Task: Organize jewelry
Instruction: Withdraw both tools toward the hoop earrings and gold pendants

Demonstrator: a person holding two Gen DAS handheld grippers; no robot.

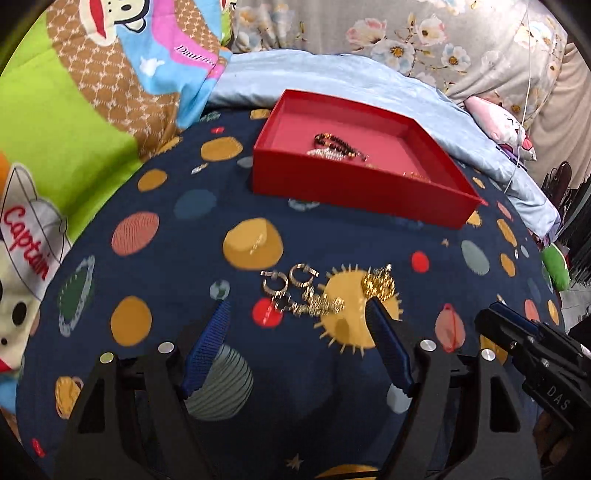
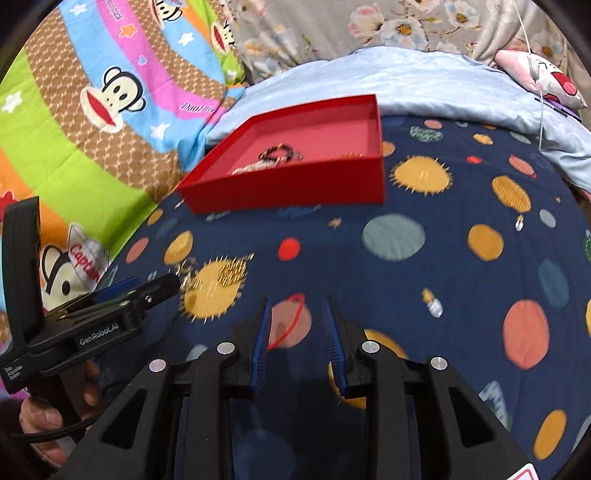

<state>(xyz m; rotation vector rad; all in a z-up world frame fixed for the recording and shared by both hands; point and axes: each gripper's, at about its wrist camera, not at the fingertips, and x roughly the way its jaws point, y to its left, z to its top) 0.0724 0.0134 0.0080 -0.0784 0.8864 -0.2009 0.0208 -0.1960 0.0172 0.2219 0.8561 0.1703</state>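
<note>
A pile of gold jewelry lies on the dark blue planet-print bedspread: hoop earrings, a tangled chain and a gold cluster. My left gripper is open wide just in front of the pile, its fingertips either side of the chain, touching nothing. It also shows in the right wrist view, where the left gripper points at the gold pile. My right gripper hovers over bare cloth, open with a narrow, empty gap. Beyond stands a red box holding a dark bead bracelet and a pale bracelet.
A bright cartoon-monkey quilt is bunched up at the left. Behind the box lie a light blue blanket and floral fabric. A pink plush toy and a white cable sit at the far right. A person's hand holds the left gripper's handle.
</note>
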